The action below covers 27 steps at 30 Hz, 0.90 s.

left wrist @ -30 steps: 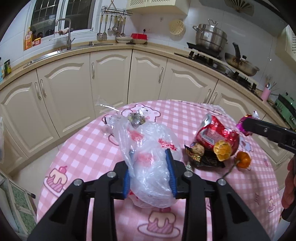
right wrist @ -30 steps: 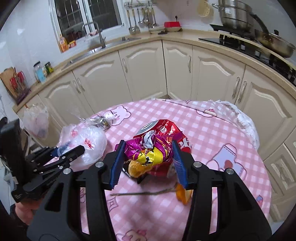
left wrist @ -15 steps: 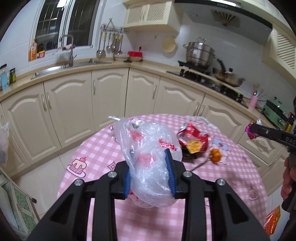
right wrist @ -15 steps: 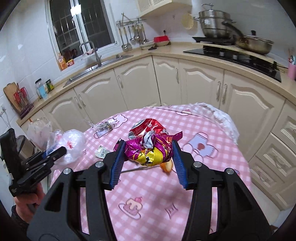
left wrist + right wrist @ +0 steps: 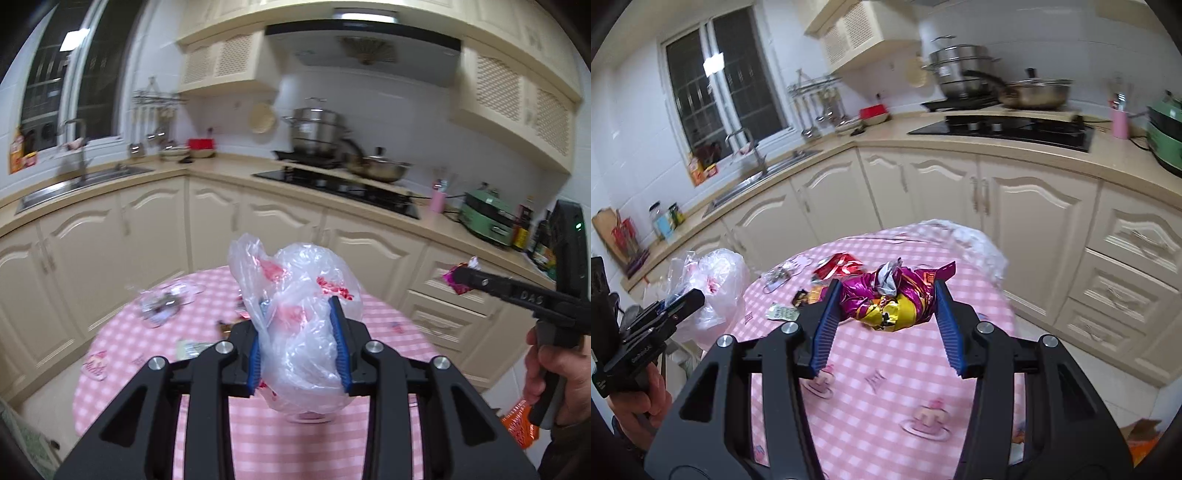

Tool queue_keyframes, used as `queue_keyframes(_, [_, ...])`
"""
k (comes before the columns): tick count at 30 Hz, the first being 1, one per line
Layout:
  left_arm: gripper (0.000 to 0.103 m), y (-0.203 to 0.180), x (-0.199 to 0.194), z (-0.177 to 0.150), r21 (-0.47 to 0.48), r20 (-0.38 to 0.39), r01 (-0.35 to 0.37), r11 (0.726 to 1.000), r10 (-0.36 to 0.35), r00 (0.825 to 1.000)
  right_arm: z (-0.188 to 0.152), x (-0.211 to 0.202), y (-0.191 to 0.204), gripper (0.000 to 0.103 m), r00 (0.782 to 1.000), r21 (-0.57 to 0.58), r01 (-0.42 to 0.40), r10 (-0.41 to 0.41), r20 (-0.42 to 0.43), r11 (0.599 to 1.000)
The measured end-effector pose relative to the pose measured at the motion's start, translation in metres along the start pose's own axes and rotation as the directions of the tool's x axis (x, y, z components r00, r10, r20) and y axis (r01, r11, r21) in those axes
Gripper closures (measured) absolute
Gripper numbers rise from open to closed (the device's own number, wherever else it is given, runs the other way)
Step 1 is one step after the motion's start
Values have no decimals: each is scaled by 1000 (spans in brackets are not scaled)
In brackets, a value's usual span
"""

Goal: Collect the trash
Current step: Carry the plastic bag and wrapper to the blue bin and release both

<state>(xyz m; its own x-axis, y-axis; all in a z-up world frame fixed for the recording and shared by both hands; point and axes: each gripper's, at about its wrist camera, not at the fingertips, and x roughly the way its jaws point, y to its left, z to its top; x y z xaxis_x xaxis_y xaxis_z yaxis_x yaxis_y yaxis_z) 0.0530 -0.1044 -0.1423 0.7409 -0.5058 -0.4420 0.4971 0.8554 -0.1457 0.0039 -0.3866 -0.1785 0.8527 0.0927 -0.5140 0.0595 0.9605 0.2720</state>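
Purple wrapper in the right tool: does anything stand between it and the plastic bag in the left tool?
Nothing visible does. The purple wrapper and plastic bag are both held above the table, with open air between them.

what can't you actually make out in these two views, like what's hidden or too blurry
- Left wrist view: the clear plastic bag in the left tongs hides the table behind it, where the red wrapper lies.
- Left wrist view: the scraps on the table are motion-blurred; what they are is unclear.
- Right wrist view: the purple and yellow wrapper in the right tongs covers the table behind.
- Both views: no bin visible.
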Motion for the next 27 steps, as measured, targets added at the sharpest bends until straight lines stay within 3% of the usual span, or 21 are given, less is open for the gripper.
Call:
queue_keyframes(9, [72, -86, 16, 1, 74, -47, 189, 979, -186, 981, -33, -58, -91, 54, 992, 162, 122, -127, 22, 979])
queue_keyframes(14, [72, -144, 45, -15, 123, -146, 314, 941, -296, 944, -69, -89, -158, 54, 975, 294, 216, -222, -12, 931])
queue_keyframes(20, [72, -222, 93, -58, 181, -331, 429, 885, -356, 874, -133, -88, -227, 54, 954, 427, 301, -266, -142, 853])
queue_keyframes(24, [72, -271, 128, -95, 190, -462, 498, 846, -371, 806, -173, -78, -262, 54, 945, 523, 326, -251, -210, 788])
queue_keyframes(26, [72, -288, 144, -112, 190, -511, 505, 842, -354, 783, -192, -71, -277, 54, 944, 566, 326, -231, -235, 757])
queue_keyframes(27, [72, -296, 156, -122, 180, -547, 509, 842, -345, 763, -198, -66, -283, 54, 942, 578, 332, -227, -248, 746])
